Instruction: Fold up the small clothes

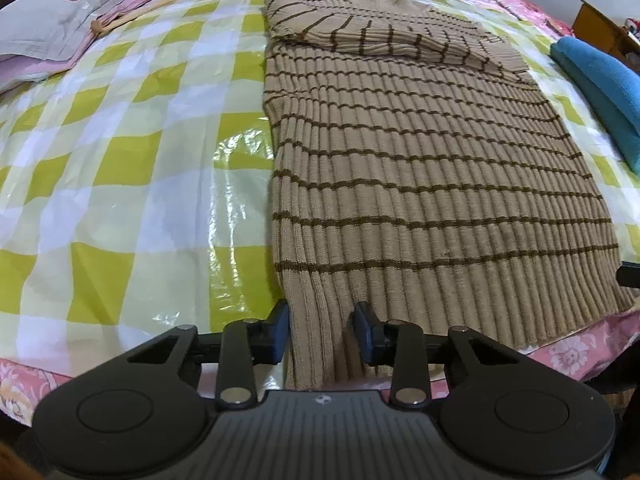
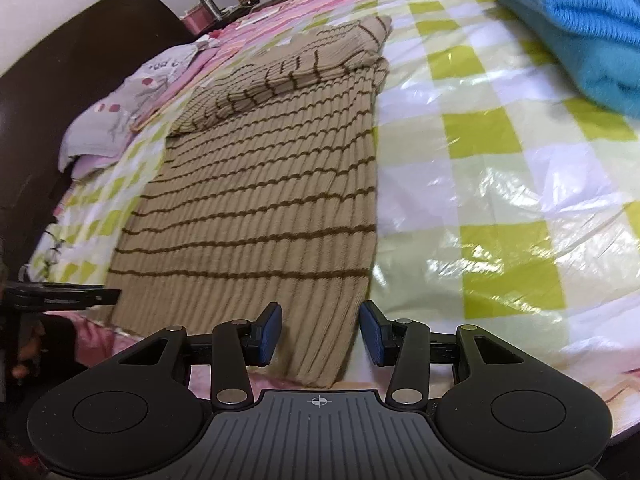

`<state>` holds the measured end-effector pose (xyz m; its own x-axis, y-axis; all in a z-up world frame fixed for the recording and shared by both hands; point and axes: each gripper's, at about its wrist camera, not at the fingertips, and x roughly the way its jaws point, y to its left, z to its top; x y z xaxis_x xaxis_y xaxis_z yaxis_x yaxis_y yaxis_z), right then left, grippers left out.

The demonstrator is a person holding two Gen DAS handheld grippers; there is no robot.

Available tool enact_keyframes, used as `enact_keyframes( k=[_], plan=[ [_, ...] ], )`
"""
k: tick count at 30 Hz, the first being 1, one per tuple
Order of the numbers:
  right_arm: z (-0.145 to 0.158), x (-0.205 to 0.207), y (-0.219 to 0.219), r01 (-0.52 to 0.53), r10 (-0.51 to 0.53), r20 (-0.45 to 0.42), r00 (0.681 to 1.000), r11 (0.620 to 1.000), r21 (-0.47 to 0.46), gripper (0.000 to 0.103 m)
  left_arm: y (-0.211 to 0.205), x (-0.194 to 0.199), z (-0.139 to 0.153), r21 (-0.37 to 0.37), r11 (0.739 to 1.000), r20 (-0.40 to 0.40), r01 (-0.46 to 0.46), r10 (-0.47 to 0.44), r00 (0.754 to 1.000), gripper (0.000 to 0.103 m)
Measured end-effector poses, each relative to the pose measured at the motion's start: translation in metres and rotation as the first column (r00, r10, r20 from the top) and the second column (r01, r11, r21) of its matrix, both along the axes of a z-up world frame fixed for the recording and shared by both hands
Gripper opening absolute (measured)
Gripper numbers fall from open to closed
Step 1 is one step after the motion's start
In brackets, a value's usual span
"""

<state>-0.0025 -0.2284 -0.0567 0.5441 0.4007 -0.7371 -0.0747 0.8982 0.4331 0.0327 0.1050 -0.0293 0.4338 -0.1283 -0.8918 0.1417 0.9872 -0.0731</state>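
Note:
A tan ribbed sweater with brown stripes (image 1: pixel 420 184) lies flat on a green and white checked plastic sheet (image 1: pixel 120 184), its sleeves folded across the far end. My left gripper (image 1: pixel 322 330) is open, its fingers either side of the sweater's near left hem corner. In the right wrist view the sweater (image 2: pixel 260 208) lies ahead, and my right gripper (image 2: pixel 320 332) is open around the near right hem corner. The left gripper's tip shows at the left edge of the right wrist view (image 2: pixel 80 296).
A folded blue knit garment (image 2: pixel 572 28) lies at the far right, also in the left wrist view (image 1: pixel 604 92). A grey pillow (image 1: pixel 56 28) lies far left. A pink floral bedspread (image 1: pixel 568 352) borders the near edge. A dark headboard (image 2: pixel 60 100) stands left.

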Motion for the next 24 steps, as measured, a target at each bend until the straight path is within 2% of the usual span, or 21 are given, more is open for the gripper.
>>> enact_keyframes(
  k=[4,8,11,15,17,24],
  plan=[
    [-0.003,0.007,-0.001,-0.004,0.004,-0.013,1.0,0.999,0.034,0.042,0.004,0.006,-0.004,-0.02,0.999,-0.014,-0.032,0.031,0.999,0.04],
    [-0.005,0.008,-0.004,-0.008,0.009,-0.019,1.0,0.999,0.05,0.034,0.008,0.004,-0.003,-0.027,0.998,-0.008,-0.049,0.049,0.999,0.04],
    [-0.007,0.007,-0.007,-0.004,0.005,-0.017,1.0,0.998,0.068,0.033,0.011,0.004,-0.004,-0.041,0.997,-0.012,-0.057,0.057,0.998,0.039],
    [-0.009,0.006,-0.008,0.01,-0.008,-0.015,1.0,0.995,0.096,0.033,0.006,0.002,-0.002,-0.029,0.999,-0.005,-0.033,0.033,0.999,0.026],
    [-0.009,0.005,-0.009,0.012,-0.011,-0.016,1.0,0.994,0.108,0.033,0.007,0.001,-0.002,-0.041,0.999,-0.007,-0.025,0.025,1.0,0.023],
    [-0.012,0.012,-0.006,-0.002,0.003,-0.01,1.0,0.993,0.116,0.035,0.008,0.006,-0.004,-0.051,0.998,-0.024,-0.04,0.039,0.999,0.024]
  ],
)
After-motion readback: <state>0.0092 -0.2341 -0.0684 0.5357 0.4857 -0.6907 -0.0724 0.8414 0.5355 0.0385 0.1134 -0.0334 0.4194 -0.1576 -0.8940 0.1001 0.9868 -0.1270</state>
